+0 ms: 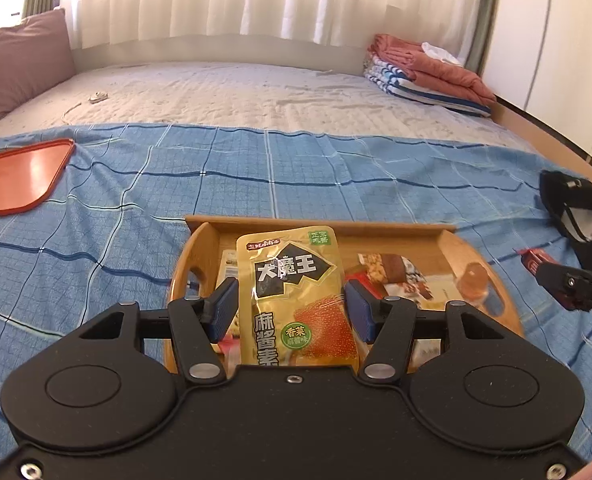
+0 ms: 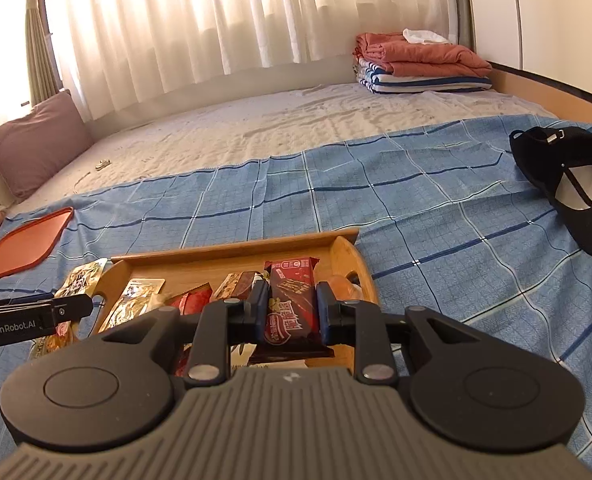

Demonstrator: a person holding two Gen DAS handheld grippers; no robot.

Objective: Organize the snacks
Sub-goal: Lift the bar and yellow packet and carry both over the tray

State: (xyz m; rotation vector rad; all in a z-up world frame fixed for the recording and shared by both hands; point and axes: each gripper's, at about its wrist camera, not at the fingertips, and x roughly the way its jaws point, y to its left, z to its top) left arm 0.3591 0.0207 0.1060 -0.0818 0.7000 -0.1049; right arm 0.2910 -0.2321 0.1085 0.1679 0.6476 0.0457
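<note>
**Two packets up, one tray waiting**

Two snacks are in my grip above the wooden tray (image 1: 448,240), which sits on the blue checked cloth (image 1: 255,168) spread over the bed. My left gripper (image 1: 289,310) stands about half open, its blue pads pressed on the sides of a wide gold packet (image 1: 291,292) that stands upright between them. My right gripper (image 2: 291,312) is drawn in narrow, pinching a dark red chocolate wafer bar (image 2: 293,300) across its width. Both packets hang over the tray, which holds other snacks: a nut bar (image 1: 392,276), a small jelly cup (image 1: 474,280) and a few foil packs I cannot read. An orange tray (image 1: 19,176) lies empty, well off to the left on the cloth.

The step, as I judge it, is carrying both packets to where they belong, likely that orange tray. To do it well I should hold each packet level and keep my two grippers apart so they do not knock together. The gold packet is soft and slick; squeezing harder would only buckle it, so a steady carry matters more. I should lower each until it touches the surface before letting go, laying them side by side, not dropping them. A black cap (image 2: 572,184) to the right is clear of the path.
</note>
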